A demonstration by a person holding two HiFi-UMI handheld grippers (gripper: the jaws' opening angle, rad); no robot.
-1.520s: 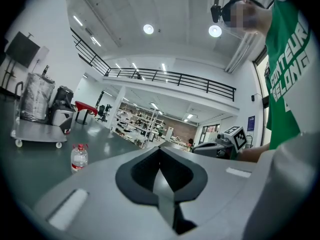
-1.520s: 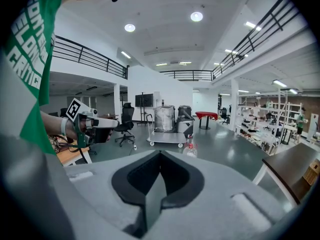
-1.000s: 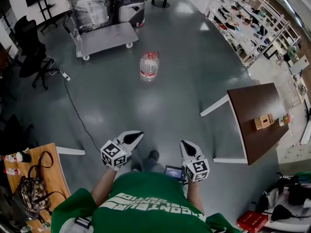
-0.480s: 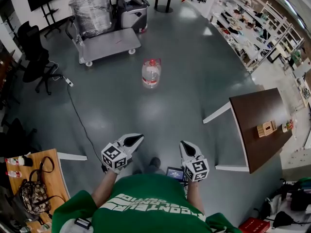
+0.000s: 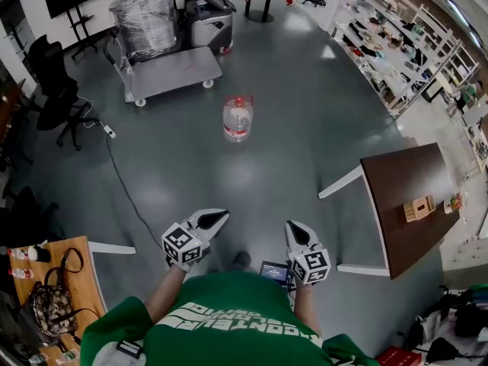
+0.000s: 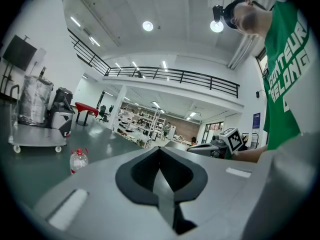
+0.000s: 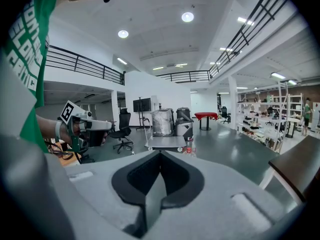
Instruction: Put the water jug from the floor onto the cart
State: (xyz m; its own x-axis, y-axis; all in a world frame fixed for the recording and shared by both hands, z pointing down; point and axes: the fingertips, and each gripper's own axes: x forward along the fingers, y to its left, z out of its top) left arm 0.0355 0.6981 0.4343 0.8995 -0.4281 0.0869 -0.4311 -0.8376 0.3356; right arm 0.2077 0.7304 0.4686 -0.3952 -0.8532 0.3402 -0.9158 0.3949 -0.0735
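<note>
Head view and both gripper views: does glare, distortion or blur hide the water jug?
Head view: strong fisheye curve, lamp glare on the glossy floor, water jug sharp. Left gripper view: dark round vignette, jug small but clear. Right gripper view: same vignette, only the jug's top shows above the right gripper.
</note>
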